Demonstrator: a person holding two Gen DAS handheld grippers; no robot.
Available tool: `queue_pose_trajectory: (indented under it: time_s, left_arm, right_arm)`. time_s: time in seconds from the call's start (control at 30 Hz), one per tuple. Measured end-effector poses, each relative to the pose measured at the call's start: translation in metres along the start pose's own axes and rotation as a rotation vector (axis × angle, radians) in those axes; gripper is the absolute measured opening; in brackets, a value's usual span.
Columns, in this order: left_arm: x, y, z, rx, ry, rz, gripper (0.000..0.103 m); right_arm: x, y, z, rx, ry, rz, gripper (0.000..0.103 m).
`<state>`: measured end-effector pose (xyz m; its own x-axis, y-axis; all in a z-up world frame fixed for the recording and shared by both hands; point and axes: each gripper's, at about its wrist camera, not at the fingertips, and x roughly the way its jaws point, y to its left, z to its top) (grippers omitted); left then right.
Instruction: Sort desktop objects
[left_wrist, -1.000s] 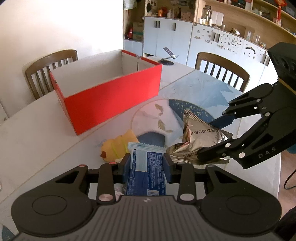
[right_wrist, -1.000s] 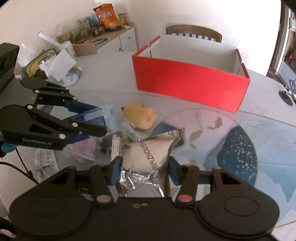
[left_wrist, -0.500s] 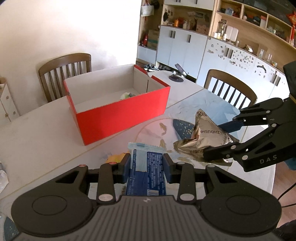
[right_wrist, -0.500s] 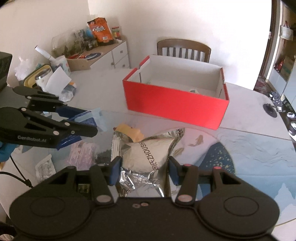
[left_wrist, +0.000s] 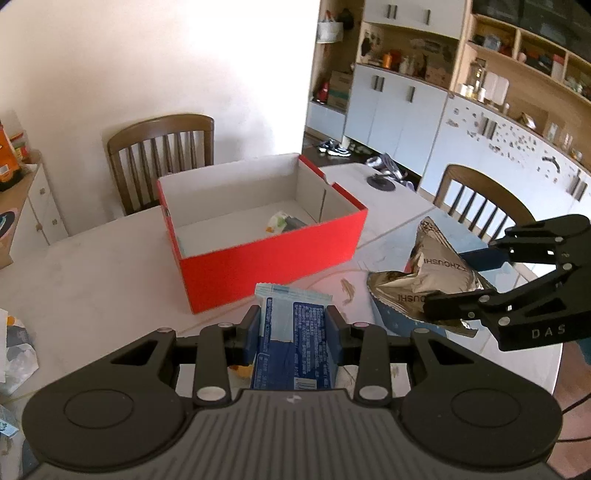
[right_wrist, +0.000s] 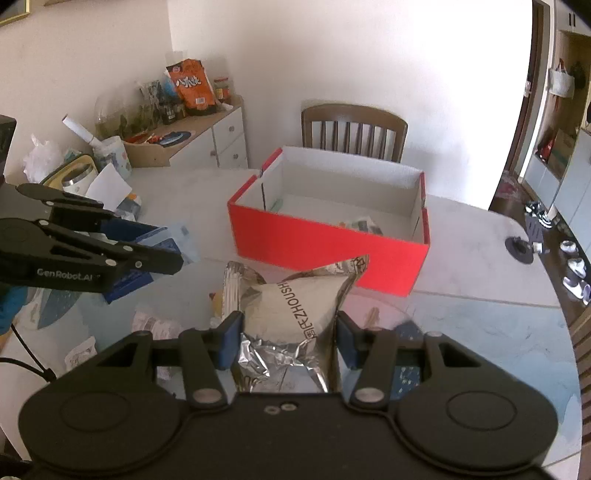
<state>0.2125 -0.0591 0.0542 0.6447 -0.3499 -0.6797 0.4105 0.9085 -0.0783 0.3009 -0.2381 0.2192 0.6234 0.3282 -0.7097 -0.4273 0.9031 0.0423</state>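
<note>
My left gripper (left_wrist: 292, 325) is shut on a blue and white packet (left_wrist: 291, 343) and holds it above the table, short of the red box (left_wrist: 273, 258). My right gripper (right_wrist: 290, 332) is shut on a silver foil snack bag (right_wrist: 295, 310), also raised, in front of the red box (right_wrist: 325, 247). The open box has white inner walls and holds a few small items (left_wrist: 282, 223). The right gripper with the foil bag shows in the left wrist view (left_wrist: 436, 280). The left gripper shows in the right wrist view (right_wrist: 159, 254).
A white table (left_wrist: 92, 280) with a blue fish-pattern mat (right_wrist: 480, 332). Small wrappers (right_wrist: 151, 325) lie on it below the grippers. Wooden chairs (left_wrist: 162, 155) stand behind the box and at the right (left_wrist: 476, 199). A cluttered sideboard (right_wrist: 184, 133) stands at the left.
Both grippers have risen with their loads and moved toward the red box. The box inside now shows. The yellow toy has dropped out of sight below.
</note>
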Motion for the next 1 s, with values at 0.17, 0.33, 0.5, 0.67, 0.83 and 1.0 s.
queue_pose_trajectory:
  time_s: [0.17, 0.33, 0.5, 0.67, 0.83, 1.0]
  left_arm:
    - [0.002, 0.001, 0.014, -0.026, -0.010, 0.012, 0.035]
    - [0.007, 0.002, 0.029, -0.048, -0.019, 0.030, 0.035]
    - [0.017, 0.005, 0.042, -0.074, -0.019, 0.048, 0.035]
    - [0.030, 0.007, 0.054, -0.099, -0.013, 0.058, 0.035]
    - [0.046, 0.008, 0.067, -0.132, 0.009, 0.068, 0.035]
    - [0.062, 0.012, 0.081, -0.156, 0.025, 0.080, 0.035]
  right_arm:
    - [0.001, -0.007, 0.012, -0.007, -0.016, -0.007, 0.052]
    - [0.005, -0.016, 0.022, -0.005, -0.026, -0.009, 0.052]
    - [0.011, -0.028, 0.033, -0.001, -0.031, -0.013, 0.052]
    - [0.019, -0.041, 0.043, 0.007, -0.033, -0.010, 0.052]
    - [0.030, -0.051, 0.054, 0.010, -0.017, -0.003, 0.052]
    - [0.046, -0.063, 0.067, 0.008, 0.019, -0.002, 0.052]
